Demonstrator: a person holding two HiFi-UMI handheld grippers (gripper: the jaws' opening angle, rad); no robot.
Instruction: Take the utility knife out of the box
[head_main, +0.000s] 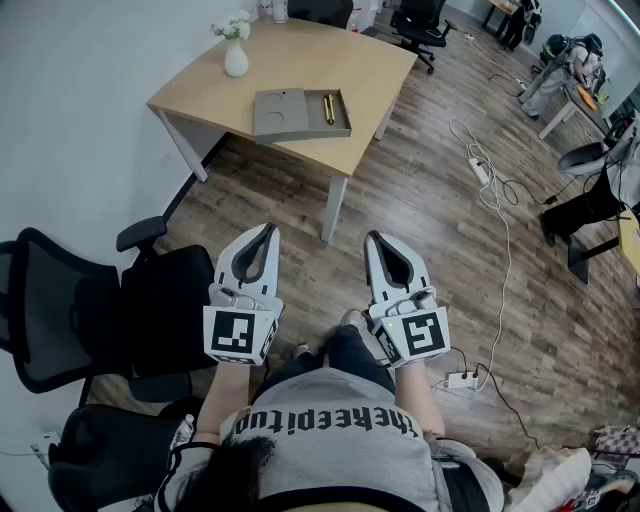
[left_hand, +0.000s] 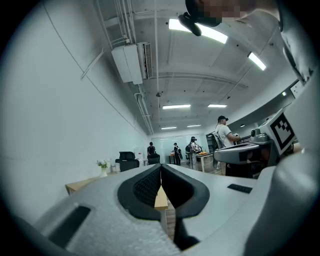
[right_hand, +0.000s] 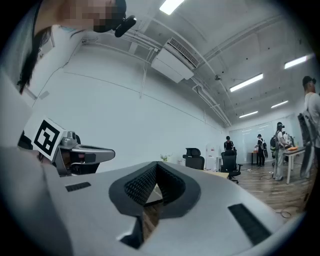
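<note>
A flat grey box (head_main: 300, 115) lies on the wooden table (head_main: 290, 65) far ahead. In its right-hand compartment rests the yellow utility knife (head_main: 328, 108). My left gripper (head_main: 268, 232) and right gripper (head_main: 375, 240) are held side by side close to the person's body, well short of the table, pointing level toward it. Both are shut, tips touching, with nothing between them. The left gripper view shows its closed jaws (left_hand: 160, 167) with the table edge (left_hand: 82, 184) beyond. In the right gripper view the closed jaws (right_hand: 156, 165) fill the foreground.
A white vase with flowers (head_main: 236, 55) stands at the table's far left. A black mesh chair (head_main: 100, 310) is just left of me. Cables and power strips (head_main: 481, 171) lie on the wood floor to the right. More desks, chairs and people stand at the back right.
</note>
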